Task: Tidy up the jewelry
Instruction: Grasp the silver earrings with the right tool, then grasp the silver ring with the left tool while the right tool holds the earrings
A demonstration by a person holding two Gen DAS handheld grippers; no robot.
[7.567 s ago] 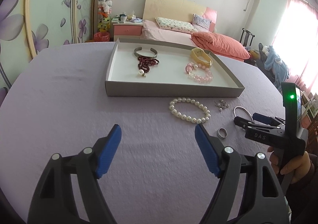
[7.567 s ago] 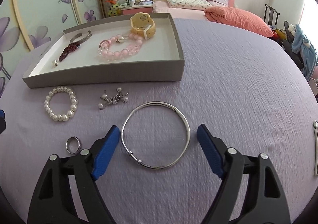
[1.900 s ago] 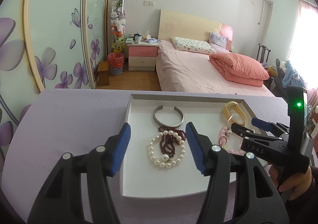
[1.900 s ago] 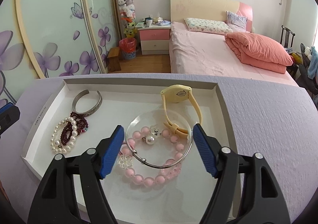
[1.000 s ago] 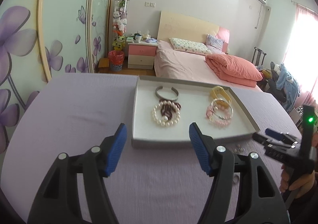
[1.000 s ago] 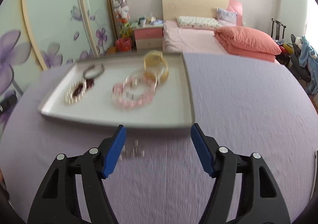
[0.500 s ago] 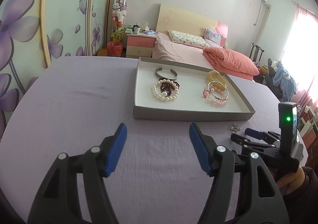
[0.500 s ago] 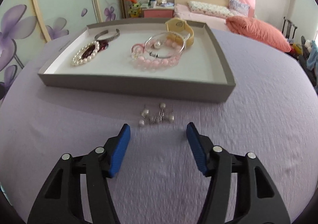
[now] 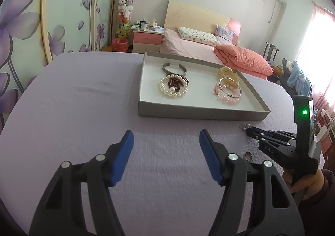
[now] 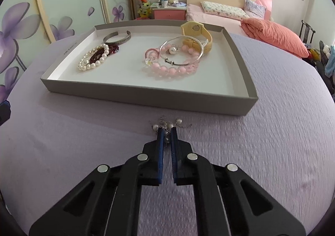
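The left gripper [image 9: 165, 141] hangs over the lilac-covered desk [image 9: 73, 106], its blue fingers [image 9: 123, 152] spread wide apart around nothing. Ahead, the grey tray [image 10: 146, 94] holds a pearl bracelet [image 10: 92, 59], a silver cuff [image 10: 117, 38], a pink bead bracelet [image 10: 169, 69], a silver bangle [image 10: 181, 50] and a yellow watch [image 10: 195, 33]. Further right, the right gripper [image 10: 167, 131] has its fingers pinched together on the small pearl-and-chain piece [image 10: 167, 125], which lies on the desk just in front of the tray, and a small ring [image 9: 248, 155] sits nearby.

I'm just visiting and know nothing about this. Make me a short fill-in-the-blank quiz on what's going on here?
1. The right gripper is closed on a small pearl ____ lying on the purple cloth.
2. The silver bangle lies on the ____ bead bracelet.
3. The left gripper is ____ and holds nothing.
4. The pearl bracelet lies inside the grey ____.

Missing: chain; pink; open; tray
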